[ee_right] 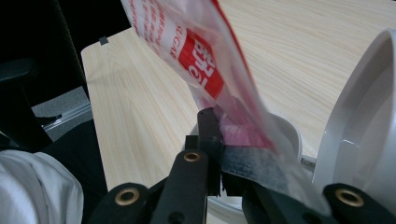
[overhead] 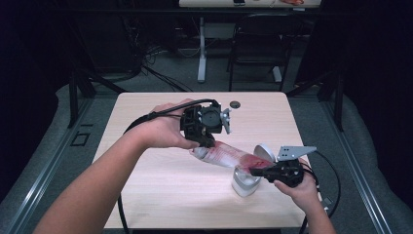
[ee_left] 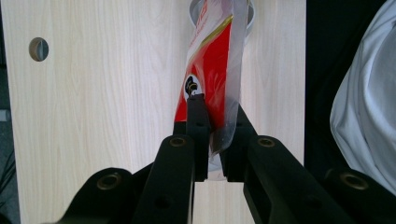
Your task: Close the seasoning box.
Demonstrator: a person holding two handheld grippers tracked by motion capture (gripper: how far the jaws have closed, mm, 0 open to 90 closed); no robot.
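At about five o'clock on the table point(overhead: 160, 195), the right gripper point(overhead: 257, 170) is clamped on the lower end of a red and clear sugar bag point(overhead: 229, 157), holding it over the open white container point(overhead: 245, 181) with its lid point(overhead: 264, 151) raised; further off, toward the centre, the left gripper point(overhead: 207, 142) pinches the bag's upper end; beyond, at twelve o'clock, a round hole point(overhead: 235, 104) marks the table's far edge.

high view above table point(overhead: 160, 185) looking forward-down, both gripper views close behind own jaws, all sharing red packet point(ee_left: 212, 70)
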